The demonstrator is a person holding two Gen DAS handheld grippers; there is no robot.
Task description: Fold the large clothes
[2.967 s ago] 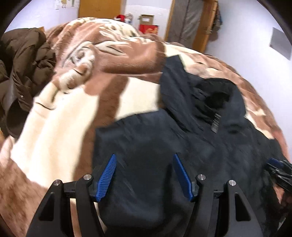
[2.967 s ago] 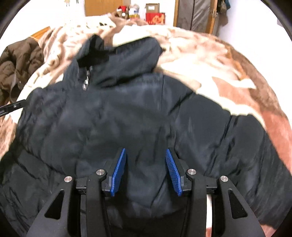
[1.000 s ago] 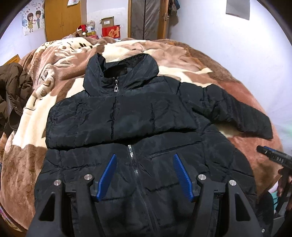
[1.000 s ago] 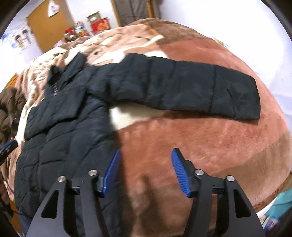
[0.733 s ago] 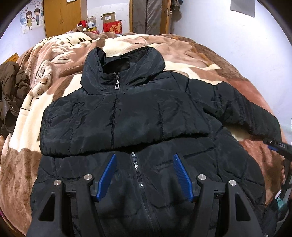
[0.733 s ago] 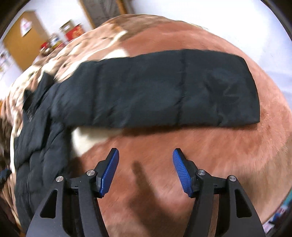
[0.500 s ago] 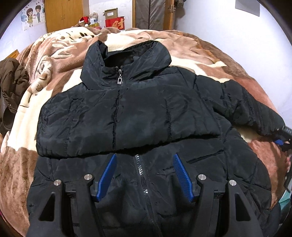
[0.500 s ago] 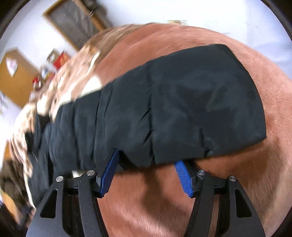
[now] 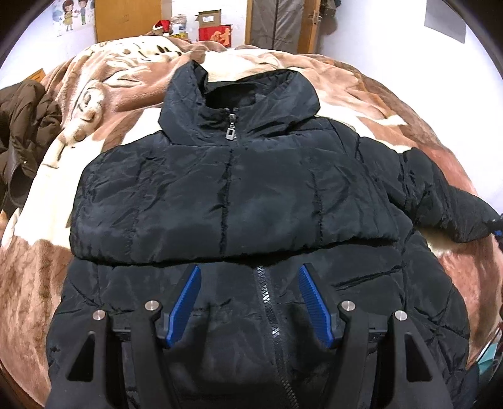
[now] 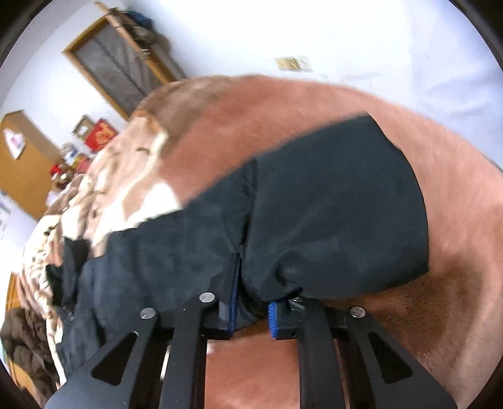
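A black puffer jacket (image 9: 239,195) lies face up on the brown and cream blanket (image 9: 103,103), collar far, zip closed. One sleeve lies folded across its chest. The other sleeve (image 9: 446,201) stretches out to the right. My left gripper (image 9: 250,302) is open and empty, hovering over the jacket's lower front by the zip. My right gripper (image 10: 251,310) is shut on the lower edge of that outstretched sleeve (image 10: 330,214), a little way in from the cuff, which lies to the right.
A brown coat (image 9: 22,132) is heaped at the bed's left edge. A wooden wardrobe (image 9: 132,19), boxes (image 9: 213,28) and a door (image 9: 279,25) stand beyond the bed. A white wall (image 10: 345,41) runs along the right side.
My right gripper moved in on the outstretched sleeve and closed on its lower edge. My left gripper drew slightly nearer the jacket and stayed open.
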